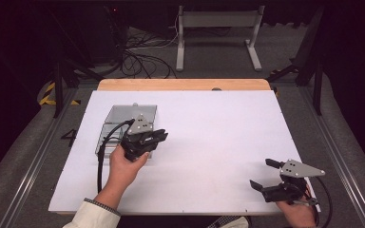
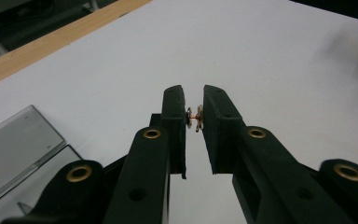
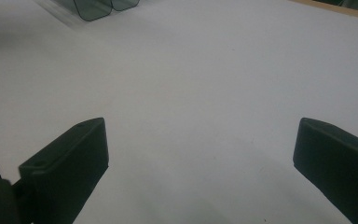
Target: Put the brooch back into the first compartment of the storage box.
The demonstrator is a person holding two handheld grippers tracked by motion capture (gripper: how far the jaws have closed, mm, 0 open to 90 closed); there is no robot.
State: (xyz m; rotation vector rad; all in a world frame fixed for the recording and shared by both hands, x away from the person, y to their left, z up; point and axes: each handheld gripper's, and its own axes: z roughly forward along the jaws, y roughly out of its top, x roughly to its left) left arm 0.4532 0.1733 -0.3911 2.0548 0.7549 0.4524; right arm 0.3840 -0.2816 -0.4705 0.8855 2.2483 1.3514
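My left gripper (image 1: 160, 136) hovers over the white sheet, just right of a clear plastic compartment box (image 1: 123, 124). Its jaws are shut on a tiny metal piece with an orange middle (image 2: 196, 118), pinched between the pads near the tips of the left gripper (image 2: 194, 94). The box's lid and corner (image 2: 21, 142) lie to the lower left in that view. My right gripper (image 1: 261, 173) rests near the table's front right corner, open with nothing between its jaws. In the right gripper view the right gripper (image 3: 200, 140) points across bare sheet towards the box (image 3: 103, 6).
A white sheet (image 1: 209, 133) covers the table, with a wooden strip (image 1: 185, 84) along the far edge. Beyond the table are a grey stand (image 1: 217, 33) and loose cables (image 1: 140, 61) on the floor. A sleeve cuff (image 1: 100, 209) comes in at the bottom.
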